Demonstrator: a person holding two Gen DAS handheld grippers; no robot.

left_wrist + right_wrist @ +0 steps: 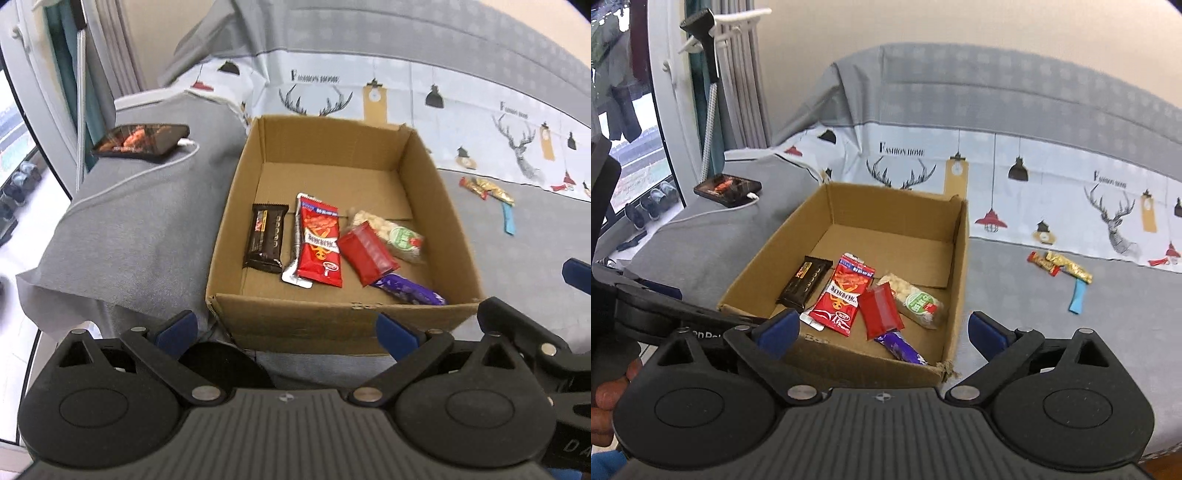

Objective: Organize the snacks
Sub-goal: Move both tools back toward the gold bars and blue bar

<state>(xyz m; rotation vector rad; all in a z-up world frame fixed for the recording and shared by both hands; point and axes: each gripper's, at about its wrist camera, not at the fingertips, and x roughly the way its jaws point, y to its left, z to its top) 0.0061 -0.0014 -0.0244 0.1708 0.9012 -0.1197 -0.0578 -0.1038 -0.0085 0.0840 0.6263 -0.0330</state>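
The left hand-held gripper (286,328) stands wide open with nothing between its blue-padded fingers (177,326); it hangs just short of the near wall of the box (332,325) and touches nothing. The right hand-held gripper (882,330) is also spread wide and empty, its blue fingers (988,332) either side of the box's near right corner.

The box is shallow brown corrugated cardboard, open-topped, with a frayed near corner. It sits on a bed (129,229) covered in a grey woven sheet, near the bed's left edge. Five snacks lie flat in the front half of the box: a dark glossy bar (266,243) on the left, a red foil packet (319,245) over a silver one beside it, a plain red sachet (367,254), a clear bag of pale nuts (391,236) behind that, and a purple wrapper (410,290) against the front wall.

Well to the right of the box, on the bare sheet, lie a red-and-gold wrapped stick (1043,264), a crinkled gold one (1069,269) and a light blue strip (1076,295), close together. A phone (142,142) with a white cable rests towards the bed's far left corner.
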